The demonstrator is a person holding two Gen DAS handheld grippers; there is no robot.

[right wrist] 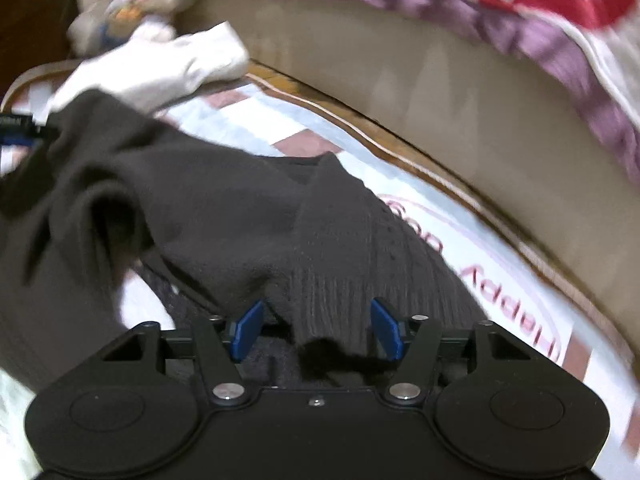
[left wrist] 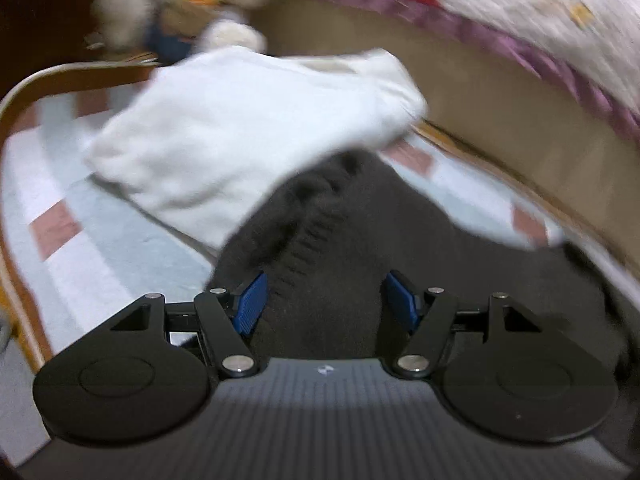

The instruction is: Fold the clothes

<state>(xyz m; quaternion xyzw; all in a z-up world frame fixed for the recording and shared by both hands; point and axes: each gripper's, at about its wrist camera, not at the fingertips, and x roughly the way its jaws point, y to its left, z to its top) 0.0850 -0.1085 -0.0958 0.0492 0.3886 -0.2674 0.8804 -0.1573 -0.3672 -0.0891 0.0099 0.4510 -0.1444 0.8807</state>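
Behind the dark sweater [left wrist: 320,216], a folded white garment [left wrist: 240,128], soft and thick-looking, resting on the table's patterned cloth [left wrist: 120,248] and partly overlapped by the sweater's raised knit. Beyond the white garment, at the far corner, a blurred stuffed toy [left wrist: 216,4] in white, blue and orange. To the right of the sweater, a plain tan wall-like panel [left wrist: 500,92], topped by a cover [left wrist: 532,8] with purple trim and red patches. Curved wooden table rim [left wrist: 76,72] round the cloth's edge.

On the cloth, right of the sweater in the right wrist view, pink lettering [right wrist: 508,304] inside a pink oval, upside down and smeared; possibly "Happy", not surely legible. Cloth itself pale blue and white with reddish squares.

Sweater dark grey-brown, ribbed along one band, fuzzy elsewhere, bunched in loose folds and lifted off the cloth.

Left gripper [left wrist: 323,305]: blue ridged pads [left wrist: 250,304] spread wide, knit bunched between, grip uncertain. Right gripper [right wrist: 316,330]: pads likewise wide apart, ribbed edge hanging between them; hold cannot be told. Both views motion-blurred.
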